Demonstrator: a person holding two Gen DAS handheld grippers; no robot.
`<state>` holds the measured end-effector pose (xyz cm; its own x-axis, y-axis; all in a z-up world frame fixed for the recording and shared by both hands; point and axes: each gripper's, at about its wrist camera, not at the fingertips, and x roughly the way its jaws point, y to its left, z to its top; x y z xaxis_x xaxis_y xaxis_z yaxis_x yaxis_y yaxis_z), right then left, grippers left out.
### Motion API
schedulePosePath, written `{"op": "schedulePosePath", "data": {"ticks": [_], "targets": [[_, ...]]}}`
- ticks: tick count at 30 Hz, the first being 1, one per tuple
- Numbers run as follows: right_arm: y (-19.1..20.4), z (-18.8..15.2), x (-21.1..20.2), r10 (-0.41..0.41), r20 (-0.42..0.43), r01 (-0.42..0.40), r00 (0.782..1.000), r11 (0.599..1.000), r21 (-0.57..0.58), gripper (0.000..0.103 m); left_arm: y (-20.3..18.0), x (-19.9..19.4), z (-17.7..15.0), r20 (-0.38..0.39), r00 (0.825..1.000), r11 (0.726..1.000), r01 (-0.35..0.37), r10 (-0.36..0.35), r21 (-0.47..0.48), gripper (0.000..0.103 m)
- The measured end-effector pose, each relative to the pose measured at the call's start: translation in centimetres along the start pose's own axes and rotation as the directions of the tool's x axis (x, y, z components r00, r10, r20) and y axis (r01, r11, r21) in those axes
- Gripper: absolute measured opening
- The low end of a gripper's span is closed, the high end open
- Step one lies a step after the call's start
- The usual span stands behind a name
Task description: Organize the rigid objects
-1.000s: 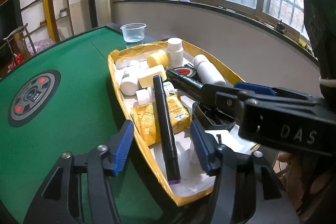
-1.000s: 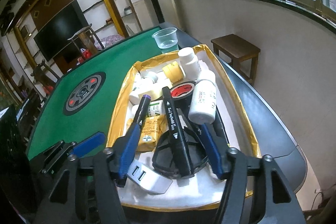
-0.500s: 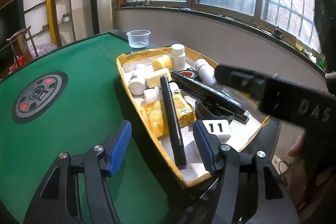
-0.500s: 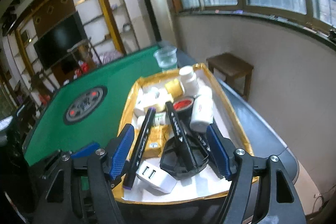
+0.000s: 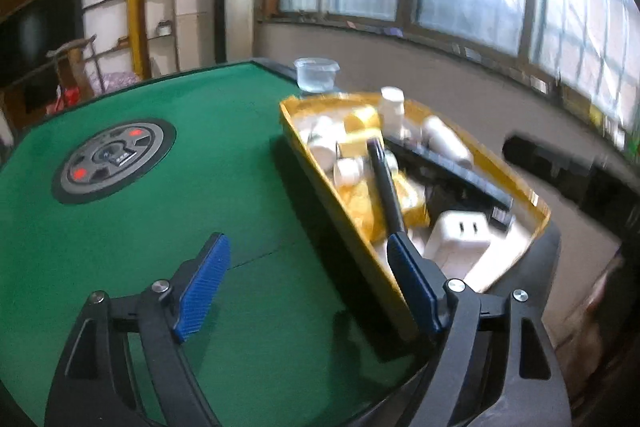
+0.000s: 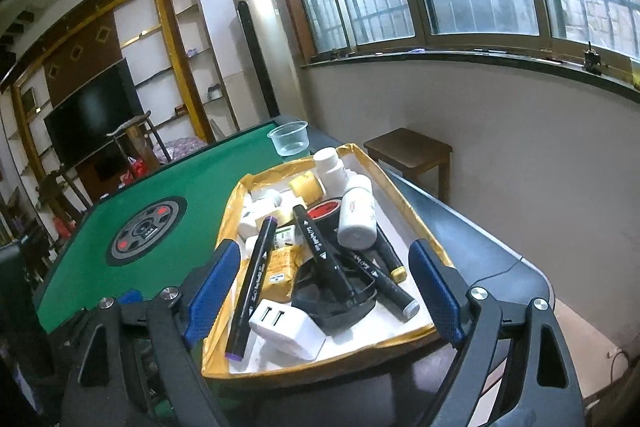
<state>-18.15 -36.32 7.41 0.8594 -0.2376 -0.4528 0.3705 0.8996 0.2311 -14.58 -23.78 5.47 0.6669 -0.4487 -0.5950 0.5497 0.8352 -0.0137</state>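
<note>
Both claws opening, empty, at the near end of the yellow tray [image 6: 400, 187].
Markers [image 6: 252, 287], bottles [image 6: 358, 217], charger [image 6: 286, 325] inside tray; right claw [image 6: 324, 293], left claw [image 5: 308, 285]: centre over one marker before clamping.

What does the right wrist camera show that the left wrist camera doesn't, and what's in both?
Only the right wrist view shows the wooden stool by the wall, the red tape roll and the third marker with a yellow end, plus the right gripper, its jaws opening with nothing pressed between them.

Only the left wrist view shows the left gripper, jaws opening over bare felt.

Both show the yellow-rimmed box, the white charger, the clear plastic cup and the green table.
</note>
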Motion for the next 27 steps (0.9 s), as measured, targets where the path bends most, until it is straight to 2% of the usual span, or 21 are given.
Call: {"op": "schedulePosePath", "data": {"ticks": [3,6,8,16,22,27], "targets": [[0.0,-0.3,0.1,0.004,-0.014,-0.004,1.0,1.0,0.015,0.083,-0.7,-0.4,-0.4,0.005,1.0,0.998,-0.027,0.027,0.062,0.081],[0.2,-0.5,0.2,0.008,-0.028,-0.008,1.0,1.0,0.008,0.082,-1.1,-1.3,-0.6,0.032,0.999,0.996,-0.004,0.001,0.093,0.082],[0.4,-0.5,0.0,0.007,-0.024,-0.007,1.0,1.0,-0.001,0.082,-1.0,-1.5,-0.6,0.029,0.999,0.995,0.016,-0.019,0.101,0.084],[0.5,-0.7,-0.4,-0.005,-0.02,0.005,1.0,1.0,-0.009,0.083,-0.5,-0.7,-0.2,-0.032,0.999,0.996,-0.031,0.034,0.089,0.084],[0.6,-0.8,-0.3,-0.004,-0.03,0.004,1.0,1.0,-0.016,0.083,-0.3,-1.1,-0.2,-0.019,0.999,0.995,-0.049,0.051,0.086,0.084],[0.6,-0.9,-0.2,-0.006,-0.039,0.006,0.999,1.0,-0.014,0.083,-0.9,-1.2,-0.4,-0.01,0.997,0.99,-0.076,0.077,0.119,0.084]]}}
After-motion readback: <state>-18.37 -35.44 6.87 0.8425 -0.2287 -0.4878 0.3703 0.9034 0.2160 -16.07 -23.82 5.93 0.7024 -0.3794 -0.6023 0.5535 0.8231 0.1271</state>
